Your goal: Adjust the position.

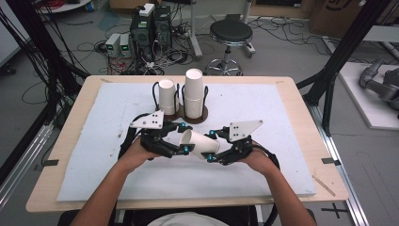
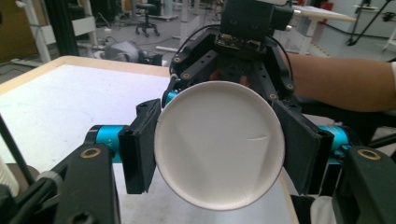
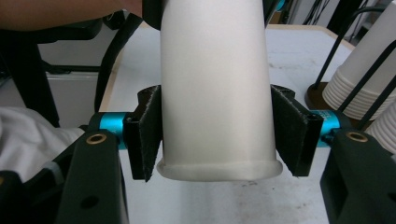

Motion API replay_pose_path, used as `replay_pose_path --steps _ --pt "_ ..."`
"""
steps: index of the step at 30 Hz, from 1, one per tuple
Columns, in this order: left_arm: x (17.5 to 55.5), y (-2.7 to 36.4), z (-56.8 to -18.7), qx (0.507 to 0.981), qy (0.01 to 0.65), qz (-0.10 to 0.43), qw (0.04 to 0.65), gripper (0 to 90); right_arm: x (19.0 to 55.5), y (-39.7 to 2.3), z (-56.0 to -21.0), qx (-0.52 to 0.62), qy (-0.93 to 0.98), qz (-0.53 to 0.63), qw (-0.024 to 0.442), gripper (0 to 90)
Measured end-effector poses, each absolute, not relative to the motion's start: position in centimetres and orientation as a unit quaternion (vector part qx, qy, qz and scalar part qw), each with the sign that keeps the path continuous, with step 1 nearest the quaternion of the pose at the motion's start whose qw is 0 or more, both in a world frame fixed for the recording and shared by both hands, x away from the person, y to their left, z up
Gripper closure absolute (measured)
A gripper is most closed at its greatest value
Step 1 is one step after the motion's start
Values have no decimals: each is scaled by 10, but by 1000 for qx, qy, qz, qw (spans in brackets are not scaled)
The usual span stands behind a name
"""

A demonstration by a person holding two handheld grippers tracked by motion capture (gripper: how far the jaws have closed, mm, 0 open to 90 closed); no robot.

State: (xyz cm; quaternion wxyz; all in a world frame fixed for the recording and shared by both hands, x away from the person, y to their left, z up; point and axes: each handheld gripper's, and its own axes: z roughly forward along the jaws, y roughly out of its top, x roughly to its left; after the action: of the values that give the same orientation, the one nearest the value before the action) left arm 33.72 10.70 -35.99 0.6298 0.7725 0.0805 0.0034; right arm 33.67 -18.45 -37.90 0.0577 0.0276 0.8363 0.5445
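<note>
The left gripper comes in from the left over the white mat, its jaws pressed against the sides of a white paper cup; in the left gripper view the pads sit flat on either side of the cup's closed round base, which faces that camera. The cup lies on its side, held in the air between the two tools, its long axis running roughly level from one gripper to the other, a little tilted in the high view. The right gripper meets it from the opposite side. In the right gripper view the cup's rolled rim sits nearest that camera and the body tapers away from it, with the black pads standing at both flanks just above the rim; they appear to touch the wall, though how firmly they press cannot be told. Beyond both grippers, farther from the person, stand two stacks of cups upright in a dark wire holder on a round base, apart from the held cup. To the outer side of each gripper the mat is bare out to the wooden table edge, and bare mat also lies between the forearms and the near edge.
</note>
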Motion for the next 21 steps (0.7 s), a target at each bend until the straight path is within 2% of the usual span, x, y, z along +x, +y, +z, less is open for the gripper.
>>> replay_pose_path --steps 2,7,12,14,21 --pt "338 108 -360 770 80 2 633 364 336 -185 -379 34 835 547 52 366" --pt "338 111 -358 757 83 6 648 361 339 -187 -378 80 812 577 33 206" --pt "338 110 -359 751 77 0 656 361 340 -186 -380 90 806 585 17 209" --pt "337 108 -359 751 73 -1 656 362 340 -184 -381 73 808 584 14 280" --pt "338 108 -360 755 71 4 652 359 339 -187 -379 51 816 575 19 367"
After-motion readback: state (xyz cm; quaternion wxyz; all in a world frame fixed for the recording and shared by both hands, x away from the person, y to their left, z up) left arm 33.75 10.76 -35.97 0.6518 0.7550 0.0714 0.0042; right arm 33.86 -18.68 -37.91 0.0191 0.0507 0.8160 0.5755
